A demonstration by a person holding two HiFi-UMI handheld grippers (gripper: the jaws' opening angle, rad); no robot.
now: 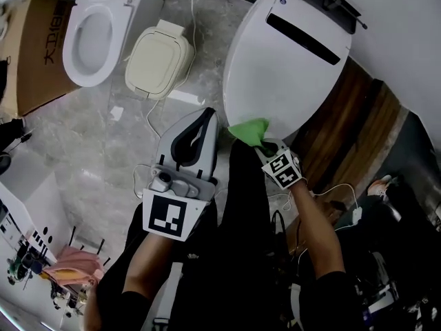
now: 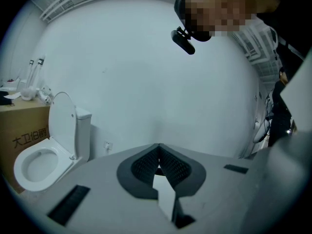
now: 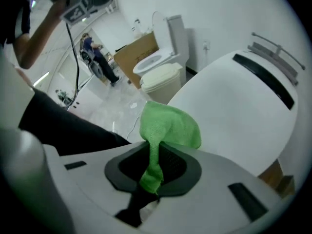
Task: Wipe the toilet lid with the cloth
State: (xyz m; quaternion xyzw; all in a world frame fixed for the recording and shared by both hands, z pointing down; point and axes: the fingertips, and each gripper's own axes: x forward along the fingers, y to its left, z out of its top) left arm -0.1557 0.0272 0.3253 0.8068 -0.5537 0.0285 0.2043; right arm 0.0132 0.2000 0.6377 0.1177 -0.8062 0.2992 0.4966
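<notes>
The closed white toilet lid (image 1: 289,54) fills the upper right of the head view. A bunched green cloth (image 1: 249,131) sits at its near rim, and my right gripper (image 1: 265,145) is shut on it. In the right gripper view the cloth (image 3: 168,126) bulges out above the jaws of that gripper (image 3: 153,167), with the lid (image 3: 243,111) just behind; whether cloth and lid touch I cannot tell. My left gripper (image 1: 208,114) is held left of the lid, over the floor, shut and empty. The left gripper (image 2: 158,156) points at a bare white wall in its own view.
A second toilet (image 1: 93,36) with its seat open stands at the far left, beside a cardboard box (image 1: 34,54). A cream square unit (image 1: 158,61) lies on the marble floor with a white cable. A wooden strip (image 1: 348,133) runs right of the lid.
</notes>
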